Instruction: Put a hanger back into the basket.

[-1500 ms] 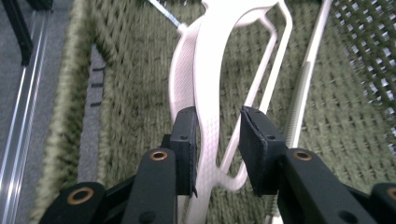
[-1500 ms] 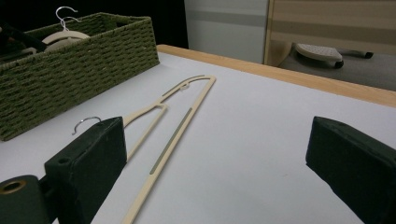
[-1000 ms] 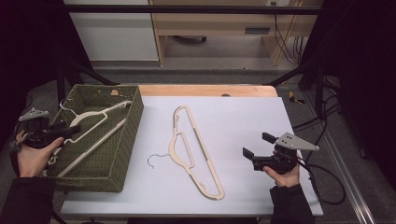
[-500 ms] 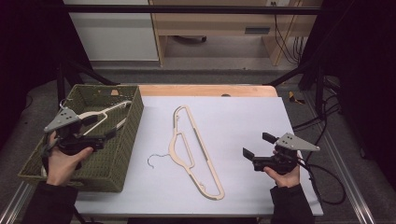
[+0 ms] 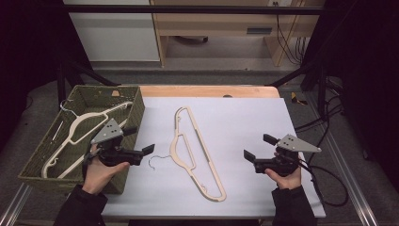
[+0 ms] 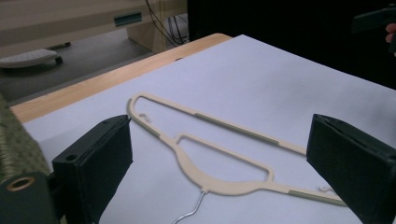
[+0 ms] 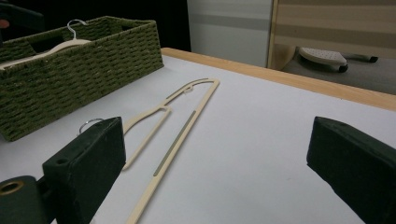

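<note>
Near the bench's middle lies the hanger (image 5: 195, 153), flat, hook toward the basket (image 5: 33, 162) at the left edge; my left hand-held gripper (image 5: 139, 140) hovers beside that hook, jaws wide, empty; my right hand-held gripper (image 5: 259, 146) likewise; pinching thin flat plastic, I could slip off.

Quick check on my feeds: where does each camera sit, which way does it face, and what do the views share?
High view: above the person's side, facing forward and down on the table; both forearms, left gripper and right gripper show.
Left gripper view: on the left gripper, facing across the hanger on the table; open jaws show.
Right gripper view: on the right gripper, facing the basket; open jaws show.
Shared: all three show the table hanger.
</note>
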A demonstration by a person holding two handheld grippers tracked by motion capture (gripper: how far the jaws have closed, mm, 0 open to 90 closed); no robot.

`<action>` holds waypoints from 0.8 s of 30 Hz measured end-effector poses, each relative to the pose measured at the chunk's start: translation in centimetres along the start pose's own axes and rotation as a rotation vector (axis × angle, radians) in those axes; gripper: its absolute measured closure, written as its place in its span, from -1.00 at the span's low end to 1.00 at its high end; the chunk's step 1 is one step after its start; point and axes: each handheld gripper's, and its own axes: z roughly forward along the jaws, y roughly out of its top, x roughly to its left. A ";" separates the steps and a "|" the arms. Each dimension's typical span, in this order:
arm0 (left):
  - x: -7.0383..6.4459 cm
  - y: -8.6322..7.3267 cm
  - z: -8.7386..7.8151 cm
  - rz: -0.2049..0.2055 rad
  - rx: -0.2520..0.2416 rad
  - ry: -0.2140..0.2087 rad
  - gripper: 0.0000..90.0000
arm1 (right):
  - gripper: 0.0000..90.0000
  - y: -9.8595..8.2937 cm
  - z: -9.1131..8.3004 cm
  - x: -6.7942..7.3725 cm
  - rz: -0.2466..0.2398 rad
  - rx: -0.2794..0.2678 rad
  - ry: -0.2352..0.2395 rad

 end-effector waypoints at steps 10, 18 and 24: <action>-1.4 -1.1 3.4 0.025 0.100 -0.029 -0.81 | -0.89 -0.1 0.0 0.2 0.002 0.004 0.006; -1.3 -3.3 6.8 0.017 0.214 0.007 -0.71 | -0.88 -0.2 0.1 0.3 0.001 0.006 0.020; -1.5 -4.9 8.8 0.009 0.291 -0.004 -0.64 | -0.87 -0.2 0.2 0.4 0.001 0.007 0.023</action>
